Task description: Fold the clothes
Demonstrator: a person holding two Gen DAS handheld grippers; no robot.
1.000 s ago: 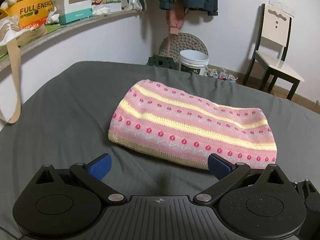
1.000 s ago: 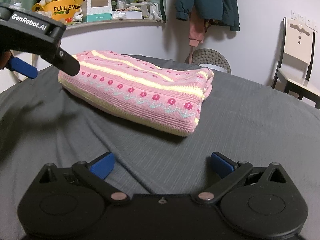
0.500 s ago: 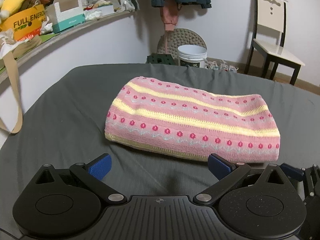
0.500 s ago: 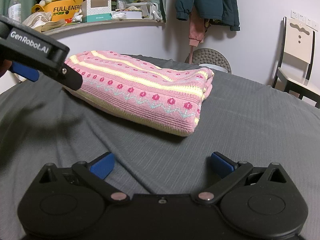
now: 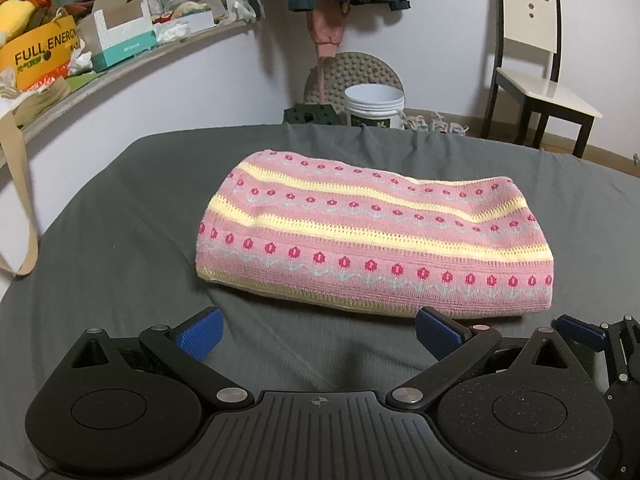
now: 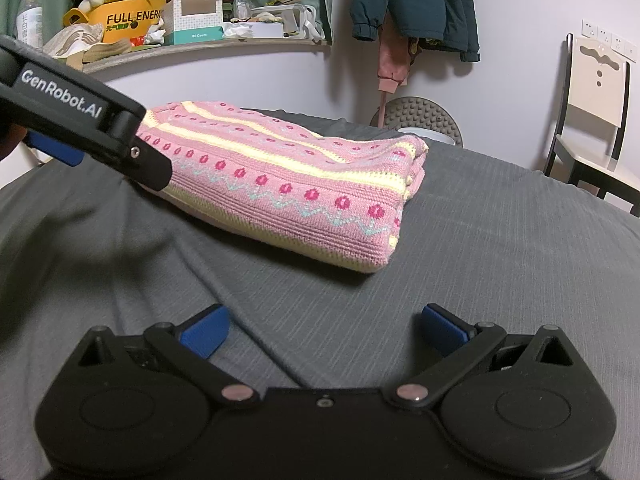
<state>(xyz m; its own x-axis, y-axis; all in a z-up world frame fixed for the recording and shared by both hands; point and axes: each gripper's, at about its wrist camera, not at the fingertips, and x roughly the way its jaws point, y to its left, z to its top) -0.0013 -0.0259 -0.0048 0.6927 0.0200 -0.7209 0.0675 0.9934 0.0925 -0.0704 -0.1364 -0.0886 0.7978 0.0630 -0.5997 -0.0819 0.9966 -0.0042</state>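
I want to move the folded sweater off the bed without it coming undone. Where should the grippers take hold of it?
Probably best at the two short ends of the folded pink sweater, one gripper each, jaws closing over the whole stack from the sides. It lies flat as a long rectangle on the grey sheet; its right end shows loose layered edges.

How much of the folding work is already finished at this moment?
Done: the pink knitted sweater lies on the grey sheet as a compact rectangle, with stacked layers visible at its end in the right wrist view. In hand: nothing; the left claw and the right claw are both open, short of the sweater and empty. Left: probably nothing for this garment; no other unfolded clothing is visible on the sheet.
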